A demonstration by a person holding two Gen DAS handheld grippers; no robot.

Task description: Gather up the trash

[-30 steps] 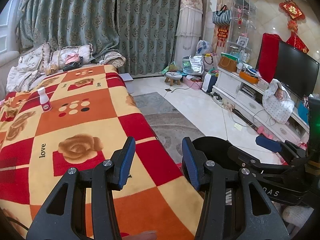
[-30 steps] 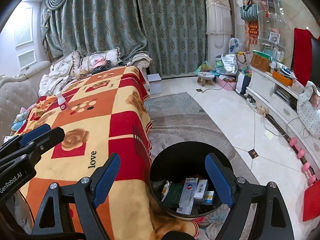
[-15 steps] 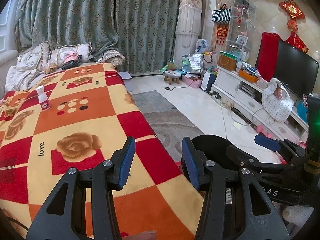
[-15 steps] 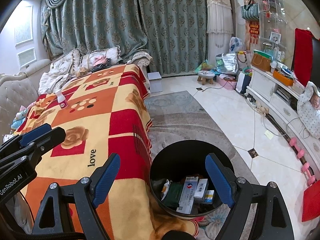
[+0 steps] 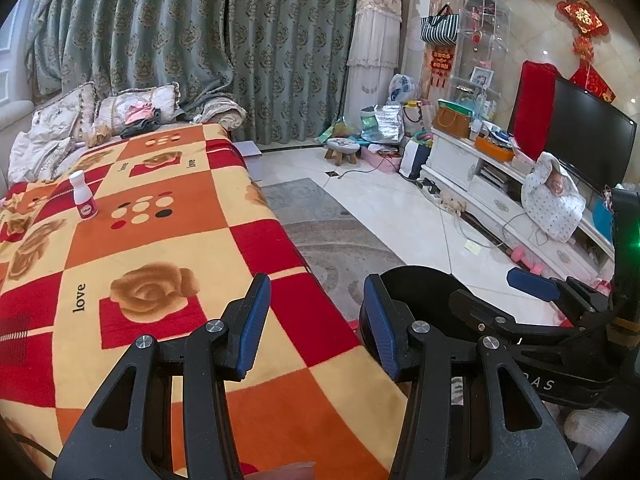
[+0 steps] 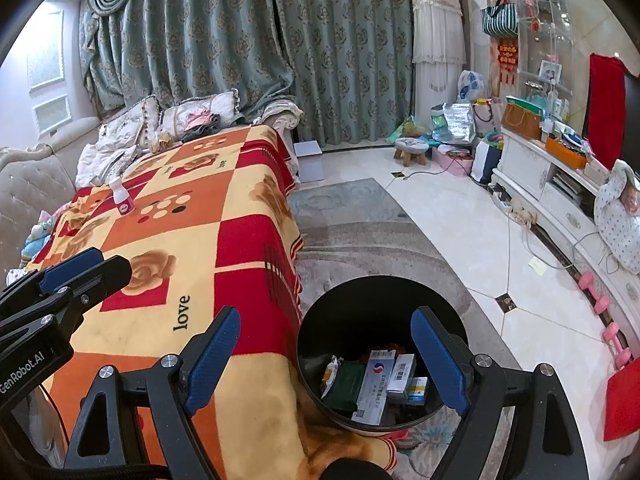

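The one loose item left in view is a small white bottle (image 5: 83, 196) with a pink label, standing upright on the blanket (image 5: 160, 248) in the left middle of the left wrist view; the right wrist view shows it in the left middle too (image 6: 121, 197). It stands alone, well apart from both grippers, with pillows (image 5: 136, 106) beyond it at the head of the blanket.

Handling, as judged: a light plastic bottle, stiff-walled and smooth, possibly empty. On soft bedding it would tip at a light knock. The best hold looks to be across the labelled body below the neck, fingers either side, squeezed gently so it does not squirt out.

The left gripper (image 5: 316, 320) is at bottom centre of its view, fingers apart and holding nothing, over the near end of the blanket. The right gripper (image 6: 326, 356) hangs above the black bin (image 6: 308, 328) at bottom centre of its view, fingers wide apart and empty. The bin stands on the rug (image 6: 360, 236) just beside the blanket's edge and already holds several small boxes (image 6: 376, 384).
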